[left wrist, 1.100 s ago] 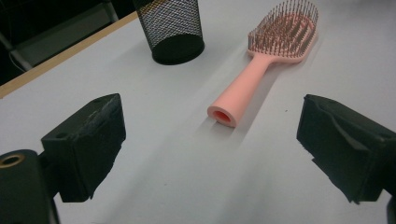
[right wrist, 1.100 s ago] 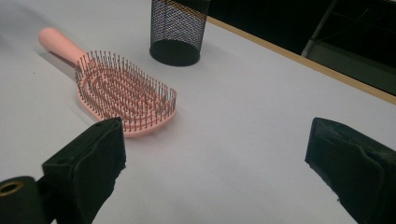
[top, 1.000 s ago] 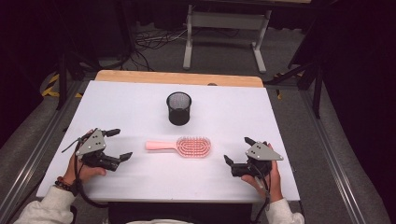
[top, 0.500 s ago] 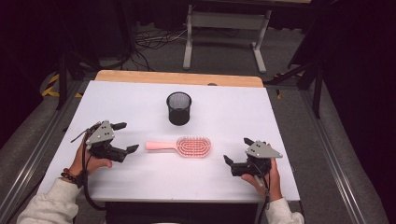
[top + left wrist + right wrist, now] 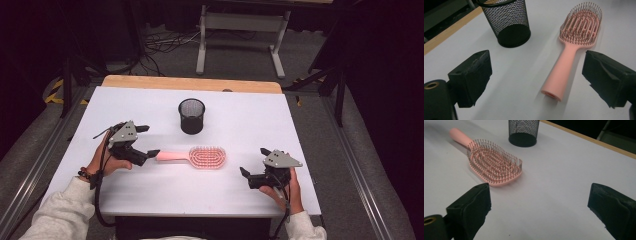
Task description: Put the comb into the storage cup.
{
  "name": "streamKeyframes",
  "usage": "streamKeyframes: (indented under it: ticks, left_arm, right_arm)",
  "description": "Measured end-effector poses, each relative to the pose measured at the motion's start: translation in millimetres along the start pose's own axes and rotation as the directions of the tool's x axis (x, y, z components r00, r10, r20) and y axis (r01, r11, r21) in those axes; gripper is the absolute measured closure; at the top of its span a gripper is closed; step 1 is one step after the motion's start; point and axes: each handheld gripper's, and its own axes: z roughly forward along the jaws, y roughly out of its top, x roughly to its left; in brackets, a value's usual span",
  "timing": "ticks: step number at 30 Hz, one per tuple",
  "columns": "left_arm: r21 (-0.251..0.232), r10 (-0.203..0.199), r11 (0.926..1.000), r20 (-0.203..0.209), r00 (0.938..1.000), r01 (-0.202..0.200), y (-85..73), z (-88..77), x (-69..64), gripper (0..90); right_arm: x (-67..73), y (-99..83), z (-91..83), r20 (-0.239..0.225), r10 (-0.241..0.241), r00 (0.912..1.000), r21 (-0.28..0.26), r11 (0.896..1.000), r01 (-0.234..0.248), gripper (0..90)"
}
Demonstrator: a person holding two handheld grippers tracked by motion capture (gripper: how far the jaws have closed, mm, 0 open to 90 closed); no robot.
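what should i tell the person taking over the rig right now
Left hand-held gripper: open, jaws at the handle end of the pink hairbrush, nothing gripped.
Right hand-held gripper: open, empty, apart from the brush head, near the front edge of the white table.
The brush lies flat, bristles up, handle toward the left hand-held gripper. The black mesh cup stands upright behind it, apparently empty.
Done: nothing picked up.
Left: probably close on the handle and lift; the cup looks like the likely destination.
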Motion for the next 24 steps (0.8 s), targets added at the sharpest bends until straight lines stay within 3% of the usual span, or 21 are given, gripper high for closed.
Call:
streamKeyframes:
  ticks: [8, 11, 14, 16, 18, 23, 24]
  left_arm:
    - [0.097, 0.029, 0.9945, 0.116, 0.9928, -0.040, 17.8, 17.4, 3.7, 6.3]
    - [0.181, 0.067, 0.9789, 0.154, 0.9859, -0.094, 27.3, 29.3, 4.3, 11.3]
    - [0.265, 0.102, 0.9516, 0.207, 0.9731, -0.156, 38.2, 45.1, 1.3, 12.6]
    - [0.316, 0.124, 0.9285, 0.232, 0.9648, -0.195, 45.6, 55.9, -2.0, 14.3]
    - [0.346, 0.134, 0.9105, 0.271, 0.9533, -0.226, 51.8, 67.8, -4.7, 15.7]
    - [0.447, 0.152, 0.8454, 0.323, 0.9342, -0.292, 61.1, 95.3, -12.6, 22.4]
    - [0.467, 0.165, 0.8265, 0.332, 0.9287, -0.314, 63.2, 100.1, -13.4, 22.4]
  right_arm:
    - [5.5, 1.6, 2.6, -0.014, -0.022, 0.9997, 0.033, 0.999, 0.022, 5.4]
    - [4.0, 0.7, 4.6, -0.021, -0.014, 0.9997, 0.045, 0.999, 0.015, 5.4]
    - [3.0, 0.2, 5.4, -0.028, -0.010, 0.9996, 0.047, 0.999, 0.011, 5.4]
    - [3.2, -0.1, 6.0, -0.035, -0.006, 0.9994, 0.056, 0.998, 0.008, 5.5]
    - [3.9, -0.5, 7.2, -0.033, -0.011, 0.9994, 0.072, 0.997, 0.014, 5.5]
    - [3.7, -1.3, 8.3, -0.041, -0.010, 0.9991, 0.086, 0.996, 0.014, 5.6]
    - [3.7, -1.3, 8.3, -0.041, -0.010, 0.9991, 0.086, 0.996, 0.014, 5.6]
